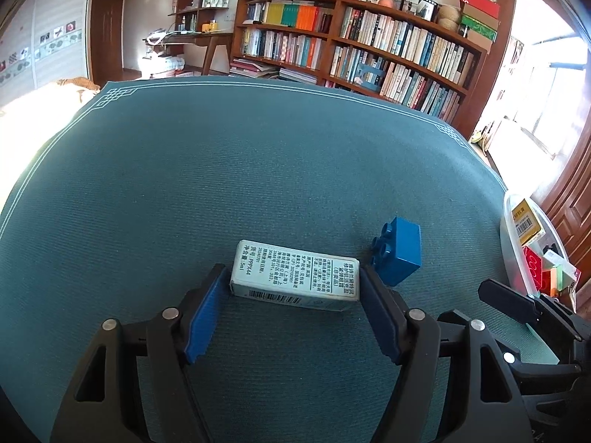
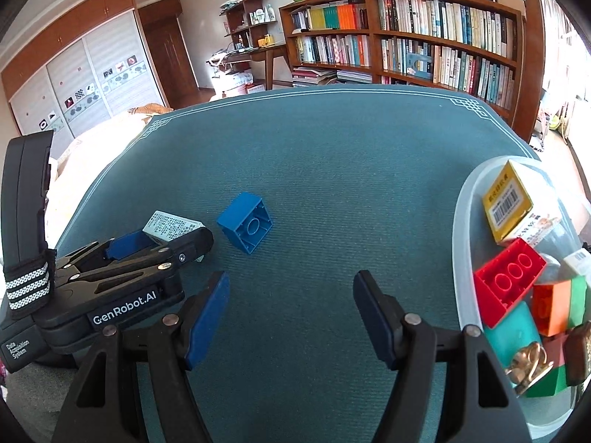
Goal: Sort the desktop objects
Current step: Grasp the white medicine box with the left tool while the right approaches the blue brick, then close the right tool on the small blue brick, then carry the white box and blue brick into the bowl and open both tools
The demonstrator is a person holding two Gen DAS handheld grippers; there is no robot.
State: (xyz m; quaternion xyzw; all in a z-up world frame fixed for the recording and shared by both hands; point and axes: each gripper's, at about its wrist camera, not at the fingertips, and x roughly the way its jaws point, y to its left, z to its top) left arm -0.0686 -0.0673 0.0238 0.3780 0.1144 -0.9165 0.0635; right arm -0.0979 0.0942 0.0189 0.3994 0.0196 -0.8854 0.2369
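A small pale grey-white carton lies flat on the teal table mat, its long printed face up: dense black Chinese text in ruled panels fills the top, and a barcode runs along the near side edge. The left gripper straddles this carton, one blue-padded finger at each short end; the right pad meets the carton's end, while on the left it is hard to tell whether the pad presses it or sits just beside it, so a firm pinch cannot be confirmed. Just beyond the carton's right end sits a blue building block, tipped on its side so its round studs face left toward the carton in the left wrist view, and its hollow underside with a central tube shows in the right wrist view. Further right of the carton, at the mat's edge, a translucent plastic bin holds sorted pieces: a yellow box with a barcode, a red brick with its hollow underside up, orange, green and teal blocks, and a brass-coloured metal item. The right gripper hangs over bare mat between the carton and the bin, its jaws spread wide with nothing between them.
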